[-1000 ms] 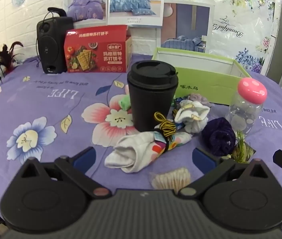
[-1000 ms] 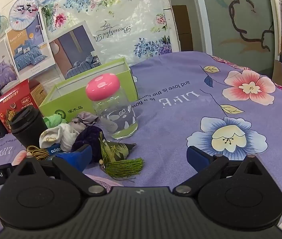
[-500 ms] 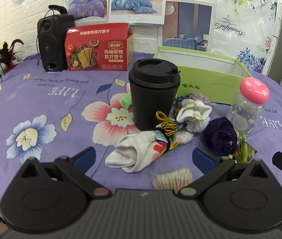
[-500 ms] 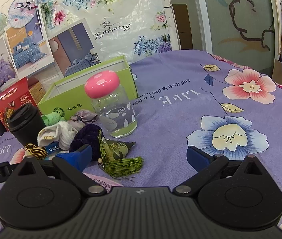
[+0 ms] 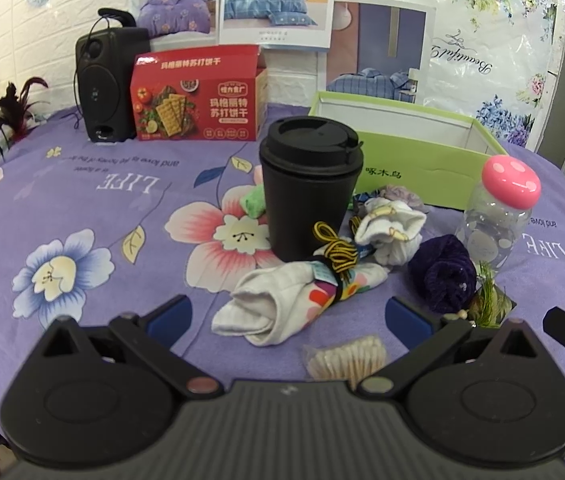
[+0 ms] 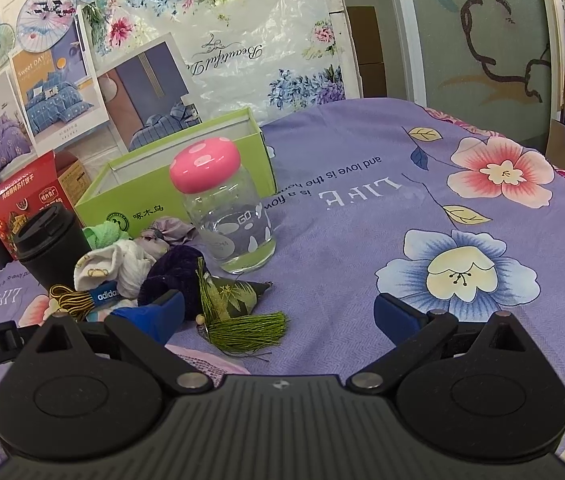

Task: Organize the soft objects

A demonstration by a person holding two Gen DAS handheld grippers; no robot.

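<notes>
Both my claws spread wide, gripping nothing: left gripper (image 5: 288,314) w/ white sock roll (image 5: 282,304) just beyond; right gripper (image 6: 278,314) near green tassel (image 6: 248,330).

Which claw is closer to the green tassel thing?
Right. The right claw is open, and the green tassel lies on the cloth between its fingers, near the left one. The left claw is also open, facing the rolled white sock; the tassel sits off to its right.
</notes>
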